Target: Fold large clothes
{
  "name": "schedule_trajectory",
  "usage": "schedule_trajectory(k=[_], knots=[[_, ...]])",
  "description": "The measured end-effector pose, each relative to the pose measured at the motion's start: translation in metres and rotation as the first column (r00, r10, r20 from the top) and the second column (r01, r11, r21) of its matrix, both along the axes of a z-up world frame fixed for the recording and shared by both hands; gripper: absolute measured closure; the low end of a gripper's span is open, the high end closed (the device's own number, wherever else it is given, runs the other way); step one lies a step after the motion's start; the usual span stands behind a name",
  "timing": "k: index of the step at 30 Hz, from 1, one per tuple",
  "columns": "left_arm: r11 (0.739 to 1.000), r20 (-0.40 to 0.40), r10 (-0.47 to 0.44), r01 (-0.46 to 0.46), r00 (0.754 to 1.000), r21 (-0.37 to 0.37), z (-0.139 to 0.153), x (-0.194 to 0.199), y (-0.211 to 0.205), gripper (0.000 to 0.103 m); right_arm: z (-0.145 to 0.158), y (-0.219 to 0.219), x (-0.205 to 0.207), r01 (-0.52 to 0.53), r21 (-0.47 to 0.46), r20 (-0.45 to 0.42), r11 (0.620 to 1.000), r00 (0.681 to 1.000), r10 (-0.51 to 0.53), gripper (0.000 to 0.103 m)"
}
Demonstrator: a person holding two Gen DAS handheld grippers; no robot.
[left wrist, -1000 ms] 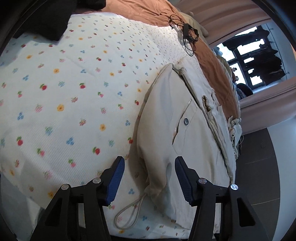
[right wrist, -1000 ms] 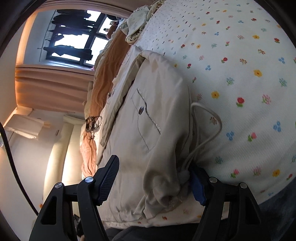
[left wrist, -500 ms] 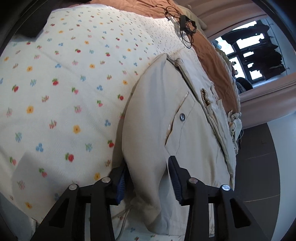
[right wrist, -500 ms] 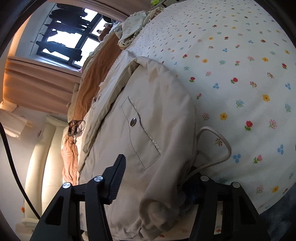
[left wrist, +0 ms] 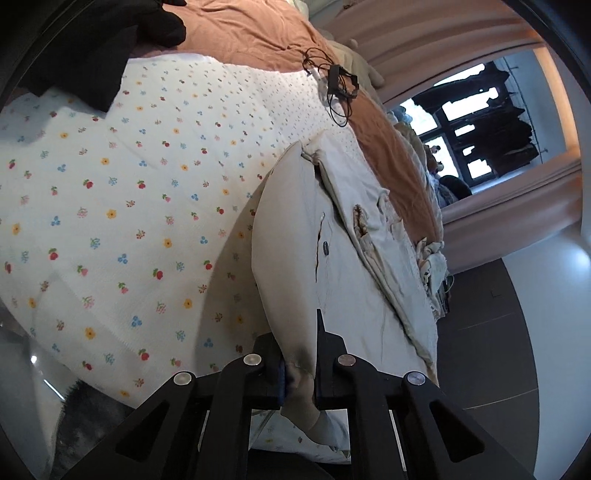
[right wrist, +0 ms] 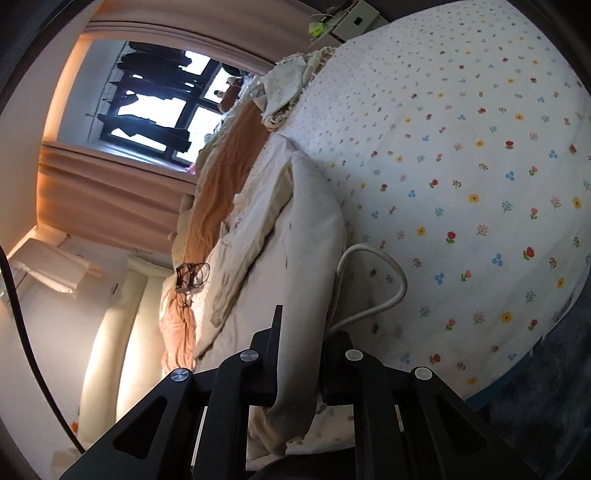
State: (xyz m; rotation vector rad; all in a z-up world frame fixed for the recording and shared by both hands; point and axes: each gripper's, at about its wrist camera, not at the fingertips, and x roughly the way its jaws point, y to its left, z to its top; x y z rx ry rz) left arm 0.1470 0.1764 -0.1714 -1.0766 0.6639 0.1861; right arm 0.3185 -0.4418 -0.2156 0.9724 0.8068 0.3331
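Note:
A large beige jacket [left wrist: 291,243] with a snap pocket lies on a floral bedsheet [left wrist: 122,206]. My left gripper [left wrist: 300,363] is shut on the jacket's hem and lifts that edge into a raised fold. In the right wrist view the same jacket [right wrist: 306,236] rises in a ridge, and my right gripper [right wrist: 300,363] is shut on its hem. A beige drawcord [right wrist: 384,280] loops out onto the floral bedsheet [right wrist: 480,166] beside the right gripper.
An orange-brown blanket [left wrist: 258,33] lies along the bed's far side with a black cable bundle [left wrist: 338,85] on it. A dark garment [left wrist: 96,48] sits at the far left. Crumpled pale clothes [right wrist: 284,88] lie near the window [right wrist: 159,107]. Dark floor [left wrist: 491,350] lies beyond the bed edge.
Both grippers went from open around the jacket's hem to shut on it. The jacket edge has lifted off the sheet into an upright fold.

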Motion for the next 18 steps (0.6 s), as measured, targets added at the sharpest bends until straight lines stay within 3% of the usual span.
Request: schedule_trajectory(k=[9,18], knots=[[1.000,0.069,0.009,-0.009,0.998,0.006,0.030,-0.051,-0.012,0.093,0.041,0.002,-0.043,-0.047,-0.017,0.090,0.999,0.995,0.048,0.088],[0.999,0.190,0.008,-0.015,0.982,0.038,0.083,-0.106,-0.011,0.093,0.099,0.005,-0.092,-0.076,-0.021,0.224,0.997,0.971,0.079,0.088]])
